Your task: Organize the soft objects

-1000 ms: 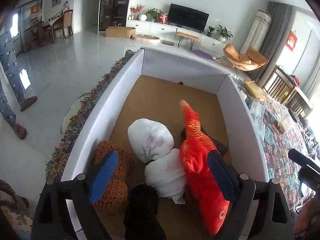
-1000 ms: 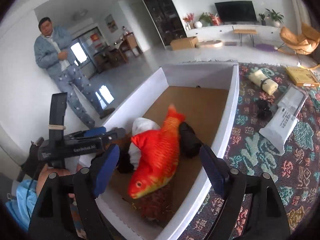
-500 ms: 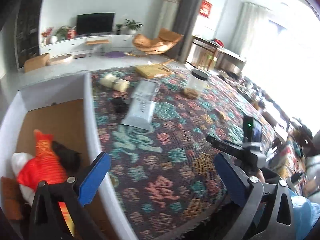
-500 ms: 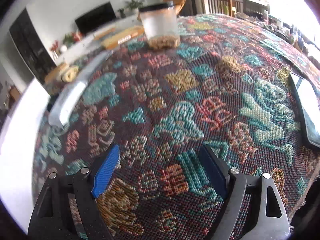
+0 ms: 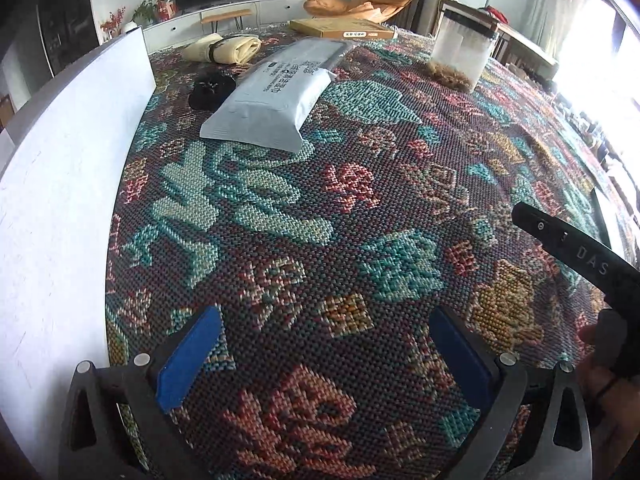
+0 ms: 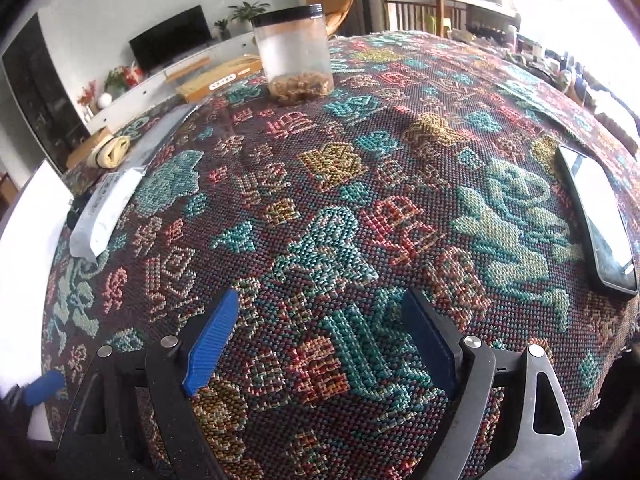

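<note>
Two grippers hang over the patterned tabletop point(image 5: 360, 208), both tilted steeply down at the woven cloth. Left gripper point(image 5: 324, 354): its blue-padded fingers point(image 5: 188, 356) stand spread wide with only cloth between them, nothing held. Right gripper point(image 6: 320, 340): its fingers point(image 6: 210, 340) are also wide and opening, again with nothing but cloth between them. In the left wrist view a black bar of the right-hand rig crosses the right edge, with part of a hand point(image 5: 600, 364) below it.

Counted from left to right in the left wrist view: one white box wall point(image 5: 68, 184) along the left edge, its inside hidden from here; one cream cloth roll point(image 5: 224, 49) with a dark band, near the far edge; one small black soft object point(image 5: 212, 89) just beside the box corner and touching or nearly touching one long grey-white pouch point(image 5: 276, 92); one flat yellow-brown box point(image 5: 340, 29) beyond it; one clear jar point(image 5: 460, 54) with a black lid and brown bits at the bottom, upright. The right wrist view adds one dark phone point(image 6: 596, 216) lying flat at the right, well apart from the rest.
</note>
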Action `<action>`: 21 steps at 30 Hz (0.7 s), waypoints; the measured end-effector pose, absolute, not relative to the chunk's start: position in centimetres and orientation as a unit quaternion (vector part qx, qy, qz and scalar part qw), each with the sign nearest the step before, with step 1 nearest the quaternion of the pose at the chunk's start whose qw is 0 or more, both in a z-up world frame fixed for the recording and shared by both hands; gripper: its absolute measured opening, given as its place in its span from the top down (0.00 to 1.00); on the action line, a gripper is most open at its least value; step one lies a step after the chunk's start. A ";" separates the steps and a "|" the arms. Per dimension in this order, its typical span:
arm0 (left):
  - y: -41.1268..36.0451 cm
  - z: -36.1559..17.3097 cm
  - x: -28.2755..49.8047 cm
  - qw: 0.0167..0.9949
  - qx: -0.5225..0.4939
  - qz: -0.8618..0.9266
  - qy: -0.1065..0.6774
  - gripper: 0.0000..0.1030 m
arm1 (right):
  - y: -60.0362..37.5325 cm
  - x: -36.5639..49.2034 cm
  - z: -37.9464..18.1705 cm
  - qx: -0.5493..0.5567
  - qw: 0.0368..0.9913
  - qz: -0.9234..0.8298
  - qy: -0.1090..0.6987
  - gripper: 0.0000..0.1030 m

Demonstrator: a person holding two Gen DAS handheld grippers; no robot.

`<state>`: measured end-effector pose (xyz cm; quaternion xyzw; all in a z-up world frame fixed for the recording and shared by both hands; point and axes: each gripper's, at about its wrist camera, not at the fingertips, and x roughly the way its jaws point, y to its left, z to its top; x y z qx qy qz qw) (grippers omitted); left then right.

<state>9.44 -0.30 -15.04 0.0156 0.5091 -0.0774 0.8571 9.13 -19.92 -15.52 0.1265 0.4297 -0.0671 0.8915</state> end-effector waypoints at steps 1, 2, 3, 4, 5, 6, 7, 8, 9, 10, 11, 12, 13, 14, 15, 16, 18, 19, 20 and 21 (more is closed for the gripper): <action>-0.6 -15.2 9.8 0.860 0.033 -0.073 0.505 0.00 | -19.4 9.4 -15.7 0.117 0.891 -0.069 0.433 0.13; -0.8 -15.4 10.1 0.861 0.049 -0.073 0.500 0.00 | -19.0 9.5 -15.8 0.105 0.891 -0.073 0.436 0.12; -0.7 -15.5 10.2 0.866 0.051 -0.079 0.492 0.00 | -18.7 9.7 -15.9 0.092 0.890 -0.076 0.440 0.11; -0.5 -15.5 10.3 0.870 0.047 -0.083 0.484 0.00 | -18.2 9.8 -16.0 0.078 0.889 -0.080 0.445 0.11; -0.4 -15.6 10.2 0.876 0.046 -0.086 0.473 0.00 | -18.0 9.8 -16.3 0.067 0.888 -0.082 0.447 0.10; -0.2 -15.6 10.0 0.880 0.043 -0.087 0.465 0.00 | -17.8 9.8 -16.3 0.063 0.888 -0.081 0.448 0.09; -0.3 -15.6 10.1 0.880 0.047 -0.085 0.465 0.00 | -17.9 9.8 -16.4 0.063 0.888 -0.079 0.448 0.09; -0.4 -15.6 10.1 0.880 0.047 -0.084 0.464 0.00 | -17.9 9.8 -16.4 0.065 0.888 -0.078 0.448 0.09; -0.4 -15.6 10.2 0.881 0.046 -0.084 0.464 0.00 | -18.0 9.7 -16.5 0.065 0.888 -0.078 0.448 0.09; -0.4 -15.5 10.2 0.881 0.046 -0.084 0.463 0.00 | -18.0 9.7 -16.5 0.064 0.888 -0.079 0.448 0.09; -0.4 -15.5 10.1 0.881 0.046 -0.084 0.463 0.00 | -18.1 9.7 -16.6 0.063 0.888 -0.079 0.448 0.09; -0.4 -15.5 10.1 0.881 0.046 -0.084 0.463 0.00 | -18.1 9.7 -16.6 0.063 0.889 -0.080 0.447 0.08; -0.4 -15.5 10.1 0.882 0.046 -0.083 0.462 0.00 | -18.0 9.6 -16.6 0.063 0.889 -0.080 0.447 0.08; -0.4 -15.5 10.0 0.882 0.046 -0.083 0.462 0.00 | -18.0 9.6 -16.5 0.063 0.889 -0.080 0.447 0.08; -0.4 -15.5 10.0 0.882 0.046 -0.083 0.462 0.00 | -18.0 9.6 -16.6 0.063 0.889 -0.080 0.447 0.08; -0.4 -15.5 10.0 0.882 0.046 -0.083 0.462 0.00 | -18.0 9.6 -16.5 0.063 0.889 -0.080 0.447 0.08; -0.4 -15.5 10.0 0.882 0.047 -0.083 0.462 0.00 | -18.0 9.6 -16.6 0.063 0.889 -0.080 0.447 0.08; -0.4 -15.5 10.0 0.882 0.046 -0.083 0.462 0.00 | -18.0 9.7 -16.5 0.063 0.889 -0.080 0.447 0.08; -0.4 -15.5 10.0 0.882 0.046 -0.083 0.462 0.00 | -18.0 9.7 -16.5 0.063 0.889 -0.080 0.447 0.08; -0.5 -15.5 10.0 0.882 0.046 -0.083 0.462 0.00 | -18.0 9.7 -16.6 0.063 0.889 -0.080 0.447 0.08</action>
